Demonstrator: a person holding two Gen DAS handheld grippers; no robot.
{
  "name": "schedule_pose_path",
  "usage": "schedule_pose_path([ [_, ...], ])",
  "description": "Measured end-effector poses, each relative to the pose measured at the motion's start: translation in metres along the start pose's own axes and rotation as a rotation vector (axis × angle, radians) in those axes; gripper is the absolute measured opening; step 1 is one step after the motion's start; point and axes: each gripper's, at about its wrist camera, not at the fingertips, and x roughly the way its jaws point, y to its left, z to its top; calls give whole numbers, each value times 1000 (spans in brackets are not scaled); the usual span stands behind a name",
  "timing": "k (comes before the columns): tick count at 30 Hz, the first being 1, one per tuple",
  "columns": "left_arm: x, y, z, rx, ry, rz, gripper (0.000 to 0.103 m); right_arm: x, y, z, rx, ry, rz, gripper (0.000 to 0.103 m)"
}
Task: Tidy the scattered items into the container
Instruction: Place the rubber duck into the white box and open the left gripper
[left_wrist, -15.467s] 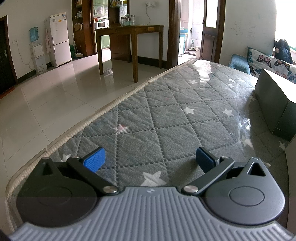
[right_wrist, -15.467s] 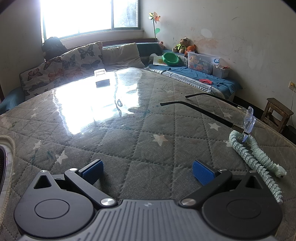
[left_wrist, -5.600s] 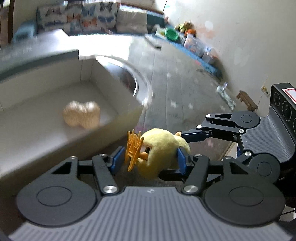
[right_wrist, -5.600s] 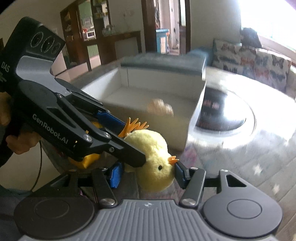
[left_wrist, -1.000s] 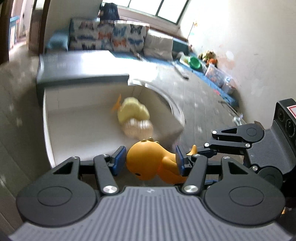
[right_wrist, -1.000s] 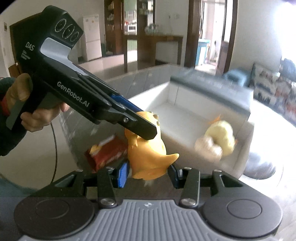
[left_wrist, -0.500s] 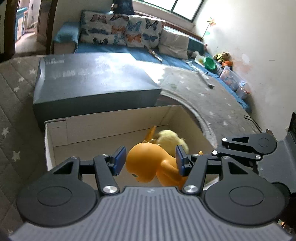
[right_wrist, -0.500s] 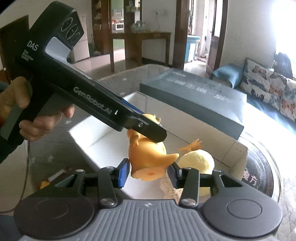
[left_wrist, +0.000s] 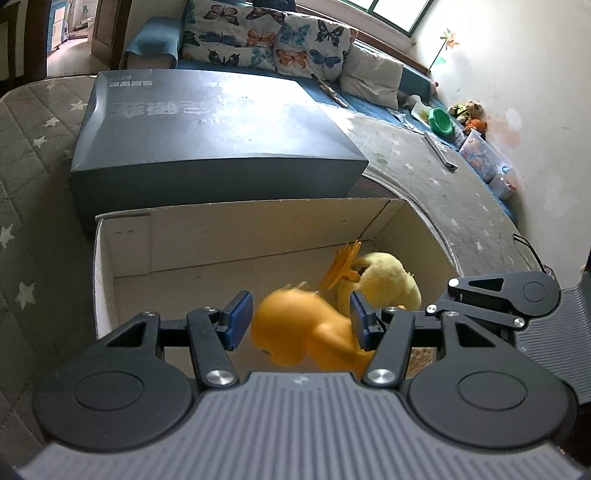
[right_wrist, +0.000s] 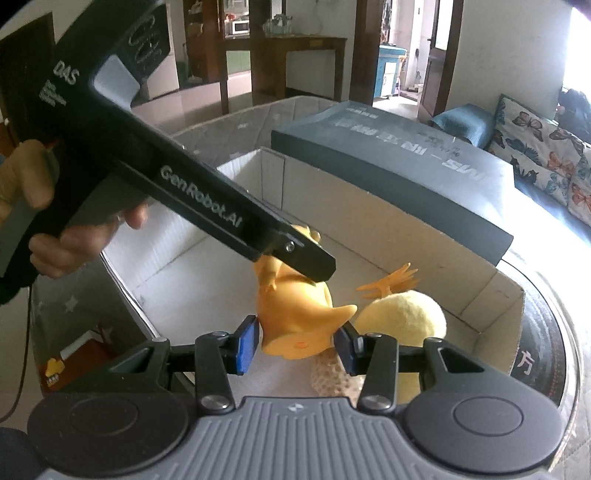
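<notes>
An orange rubber toy (left_wrist: 303, 332) hangs over the open cardboard box (left_wrist: 240, 208), blurred in the left wrist view. My left gripper (left_wrist: 299, 319) is shut on it near the head. In the right wrist view my right gripper (right_wrist: 297, 345) is shut on the base of the toy (right_wrist: 295, 310), while the left gripper (right_wrist: 312, 266) comes in from above left, held by a hand (right_wrist: 55, 251). A yellow plush chick (right_wrist: 402, 314) (left_wrist: 388, 280) and a beige knobbly item (right_wrist: 332, 373) lie in the box (right_wrist: 388, 229).
A dark grey lid or flat box (left_wrist: 207, 122) lies right behind the cardboard box. A dark round tray (right_wrist: 543, 350) sits under its right end. A red packet (right_wrist: 77, 358) lies left of the box on the quilted mattress (left_wrist: 29, 147). Butterfly cushions (left_wrist: 266, 40) line the sofa.
Both grippers have carried the orange toy from beside the box to above its inside and closer to the floor of it. Pad spacing looks unchanged. The toy is now blurred.
</notes>
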Motion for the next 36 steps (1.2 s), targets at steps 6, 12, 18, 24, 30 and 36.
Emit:
schedule_pose_path([
  [6,-5,1,-2,0,-7,11,57,2,-1,-3,11,8,-5,46],
  [12,-20,-6,-5,18,-35,14,57,-3,-1,-4,17,-1,-14,48],
  [18,-43,-16,-10,43,-70,16,57,-17,2,-3,16,-38,-22,54],
  [24,-79,-25,-27,82,-118,27,57,-53,20,-8,-17,-117,-17,61],
  [30,-114,-24,-62,93,-139,42,57,-84,46,-22,-67,-167,16,67],
  [36,-126,-15,-95,91,-100,67,58,-82,83,-38,-91,-119,116,77],
])
